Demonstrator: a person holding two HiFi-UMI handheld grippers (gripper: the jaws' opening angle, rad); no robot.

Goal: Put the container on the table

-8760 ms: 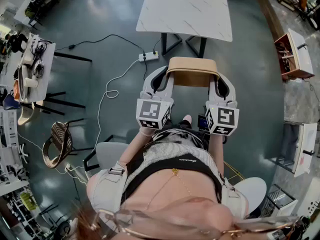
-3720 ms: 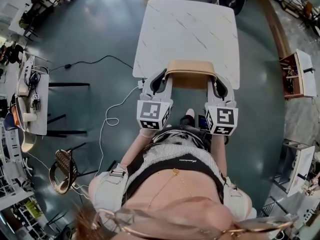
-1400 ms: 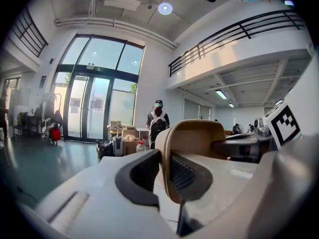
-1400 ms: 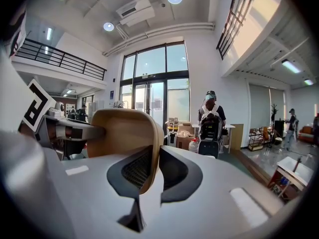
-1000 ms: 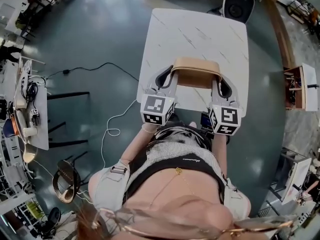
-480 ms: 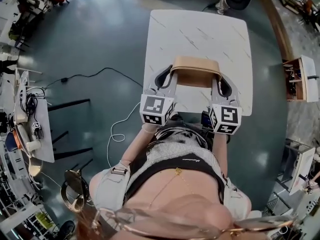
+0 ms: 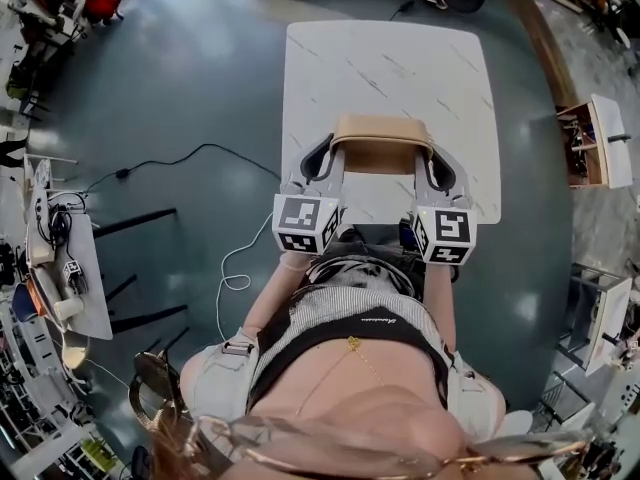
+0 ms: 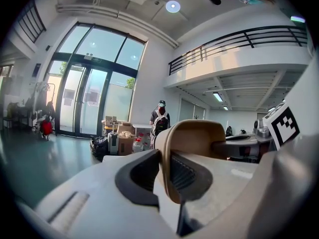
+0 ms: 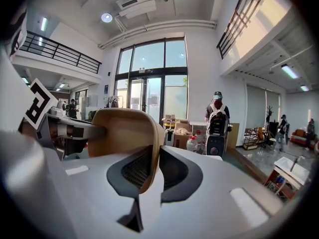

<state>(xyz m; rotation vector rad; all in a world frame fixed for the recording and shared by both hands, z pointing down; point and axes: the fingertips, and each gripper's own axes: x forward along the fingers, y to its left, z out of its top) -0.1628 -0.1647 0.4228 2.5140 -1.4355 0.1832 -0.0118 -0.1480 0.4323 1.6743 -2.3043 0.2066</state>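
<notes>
The container (image 7: 383,145) is wide, so I think it is carried from both ends to hold it level and stop it from swinging. The left gripper (image 7: 320,160) is closed on the left wall of the container and the right gripper (image 7: 444,168) is closed on the right wall. Each has one jaw inside the wall and one jaw outside. The container lies between the two grippers, at their tips. The table (image 7: 400,48) is below and ahead of the grippers. I cannot tell whether the container touches it; probably it must be lowered a little more.
</notes>
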